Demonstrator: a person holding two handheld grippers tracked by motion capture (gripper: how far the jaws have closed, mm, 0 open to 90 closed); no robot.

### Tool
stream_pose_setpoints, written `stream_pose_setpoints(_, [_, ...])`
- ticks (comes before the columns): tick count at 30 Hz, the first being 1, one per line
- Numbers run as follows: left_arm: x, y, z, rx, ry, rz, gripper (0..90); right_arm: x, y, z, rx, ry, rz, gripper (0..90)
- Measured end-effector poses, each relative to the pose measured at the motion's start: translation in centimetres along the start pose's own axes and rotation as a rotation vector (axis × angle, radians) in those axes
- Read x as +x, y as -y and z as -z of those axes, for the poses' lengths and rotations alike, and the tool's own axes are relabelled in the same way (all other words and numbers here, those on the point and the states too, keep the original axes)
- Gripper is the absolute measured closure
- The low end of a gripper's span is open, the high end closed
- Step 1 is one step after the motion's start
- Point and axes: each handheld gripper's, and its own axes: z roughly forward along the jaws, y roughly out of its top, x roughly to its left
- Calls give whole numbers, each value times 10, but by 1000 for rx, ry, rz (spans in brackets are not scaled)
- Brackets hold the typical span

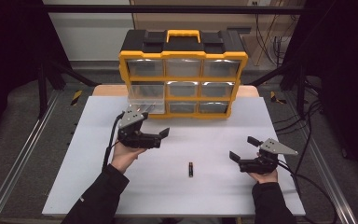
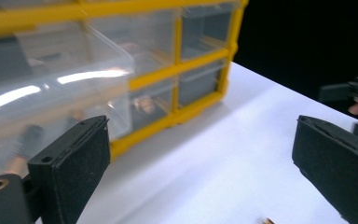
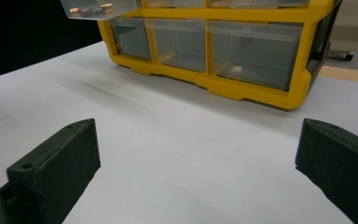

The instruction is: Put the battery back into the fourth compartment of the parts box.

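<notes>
White tabletop [image 1: 121, 186]; black metal frame rails [image 1: 23, 154] along both sides; grey floor [image 1: 18, 100]; black cables [image 1: 307, 121] at right; pale wall panel [image 1: 88, 32] and wooden board [image 1: 214, 21] behind.

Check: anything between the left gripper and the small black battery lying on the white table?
Nothing visible. The open left gripper hovers up-left of the small black battery; bare white table lies between them.

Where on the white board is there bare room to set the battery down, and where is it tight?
Free: the board left of the left gripper, and the strip between the battery and right gripper. Crowded: in front of the pulled-out drawer of the yellow organizer, where the left gripper sits.
</notes>
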Motion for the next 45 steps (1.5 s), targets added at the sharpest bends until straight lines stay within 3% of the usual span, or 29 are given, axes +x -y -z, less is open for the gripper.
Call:
stream_pose_setpoints(8, [-21,30,-14,66,59,12,26,0,0,0,-2,1,8,2])
stream_pose_setpoints(24, [-60,69,-53,216,127,12,28,0,0,0,-3,2,6,3])
stream_pose_setpoints(37, [-76,94,-82,361,126,16,36,0,0,0,0,0,6,3])
stream_pose_setpoints(40, [-77,96,-84,383,114,26,75,0,0,0,-5,1,7,3])
stream_pose_setpoints(45, [-76,97,-86,392,126,61,213,0,0,0,-2,-1,2,3])
